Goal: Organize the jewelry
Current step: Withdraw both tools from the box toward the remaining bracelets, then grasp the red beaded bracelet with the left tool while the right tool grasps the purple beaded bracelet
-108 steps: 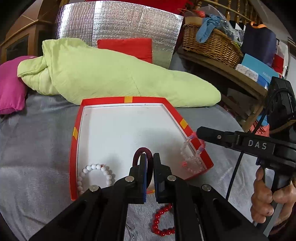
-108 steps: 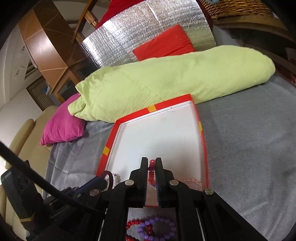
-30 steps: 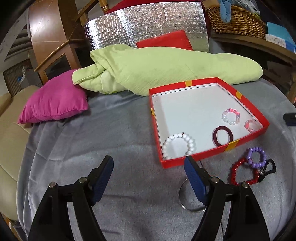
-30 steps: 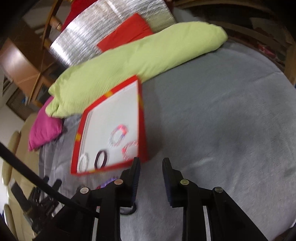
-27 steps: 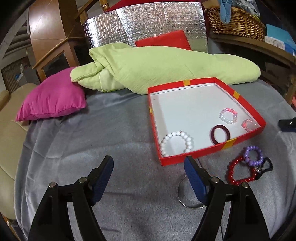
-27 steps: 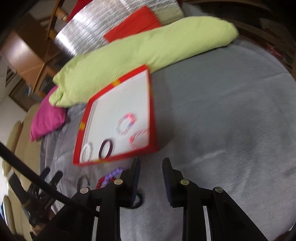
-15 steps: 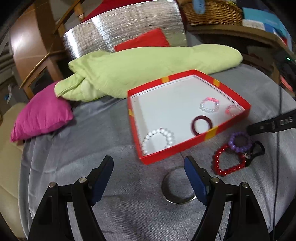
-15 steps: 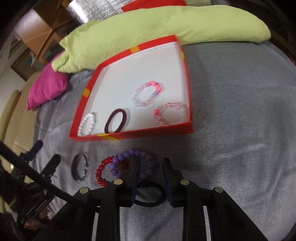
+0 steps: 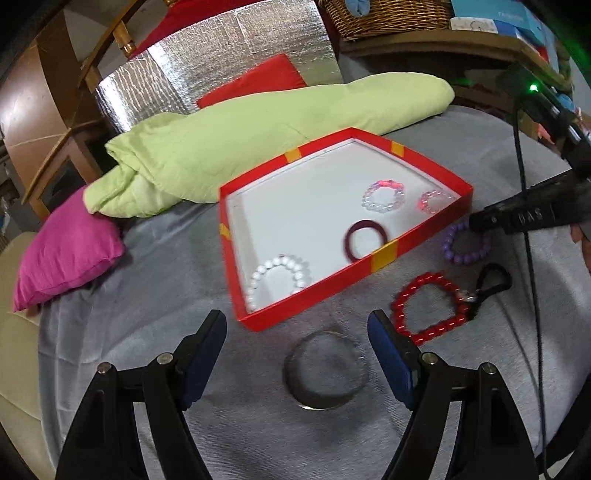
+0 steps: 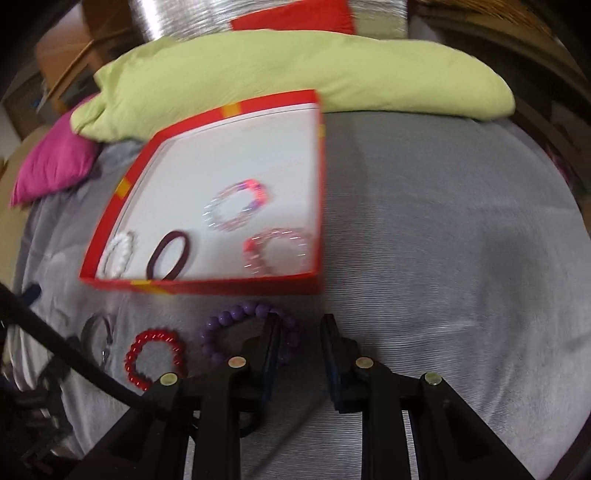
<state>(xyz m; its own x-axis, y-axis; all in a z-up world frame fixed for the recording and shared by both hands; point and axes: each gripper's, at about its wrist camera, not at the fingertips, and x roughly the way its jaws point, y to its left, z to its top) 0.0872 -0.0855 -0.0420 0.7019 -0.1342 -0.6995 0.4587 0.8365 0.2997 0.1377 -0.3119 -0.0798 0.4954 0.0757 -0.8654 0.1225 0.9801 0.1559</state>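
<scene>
A red tray (image 9: 384, 256) with a white floor lies on the grey cloth. It holds a white bead bracelet (image 9: 277, 275), a dark red hair tie (image 9: 365, 240) and two clear pink bracelets (image 9: 384, 194). In front of the tray lie a silver bangle (image 9: 325, 369), a red bead bracelet (image 9: 428, 308), a purple bead bracelet (image 9: 463, 245) and a black hair tie (image 9: 493, 282). My left gripper (image 9: 297, 341) is wide open and empty just above the bangle. My right gripper (image 10: 299, 326) is partly open and empty, its left finger over the purple bracelet (image 10: 236, 319).
A lime green quilt (image 9: 258, 133) lies behind the tray, with a pink cushion (image 9: 66, 251) at the left. A silver foil panel (image 9: 221, 66) and a red cushion (image 9: 255, 81) stand at the back. A wooden shelf with a wicker basket (image 9: 388, 14) is at the right.
Both grippers let go of their pieces into the tray, opened and drew back. The left one has now come down toward the silver bangle, the right one toward the purple bracelet.
</scene>
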